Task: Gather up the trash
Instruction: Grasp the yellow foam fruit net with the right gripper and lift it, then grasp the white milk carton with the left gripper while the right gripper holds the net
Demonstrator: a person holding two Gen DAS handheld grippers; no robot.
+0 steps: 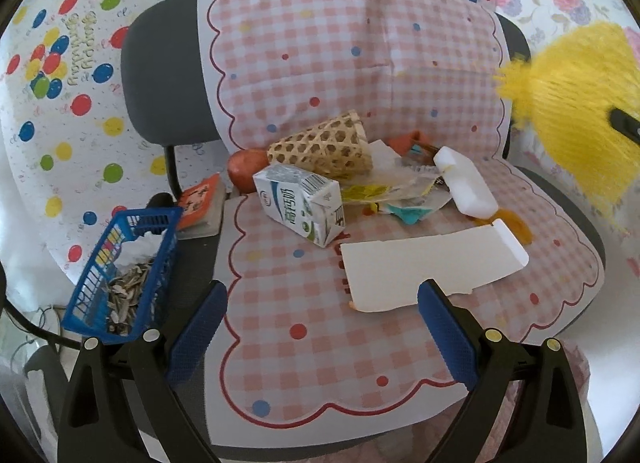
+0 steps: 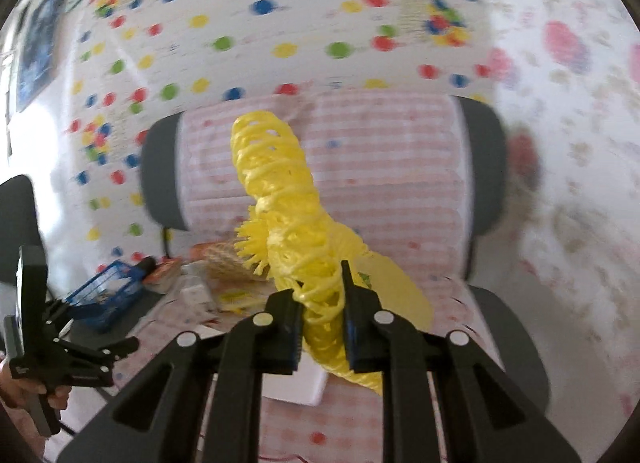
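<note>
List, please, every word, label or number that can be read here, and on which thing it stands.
"高钙奶" on the milk carton; its small print and barcode are too small to read.
Balloon-print backdrop: cursive lettering, not legible.
Orange booklet: dark characters, too small to read.
The right wrist view is too blurred to read.

Your left gripper (image 1: 320,327) hovers with its blue-padded jaws spread wide over the pink checked cloth (image 1: 304,327) on the grey chair (image 1: 164,75). Just ahead lies a flat white cardboard piece (image 1: 424,267), then a crushed white milk carton (image 1: 302,203) and a woven bamboo cone (image 1: 324,145). A blue plastic basket (image 1: 124,271) holding sunflower-seed shells sits at your left. A yellow mesh net (image 1: 576,103) hangs at right.
</note>
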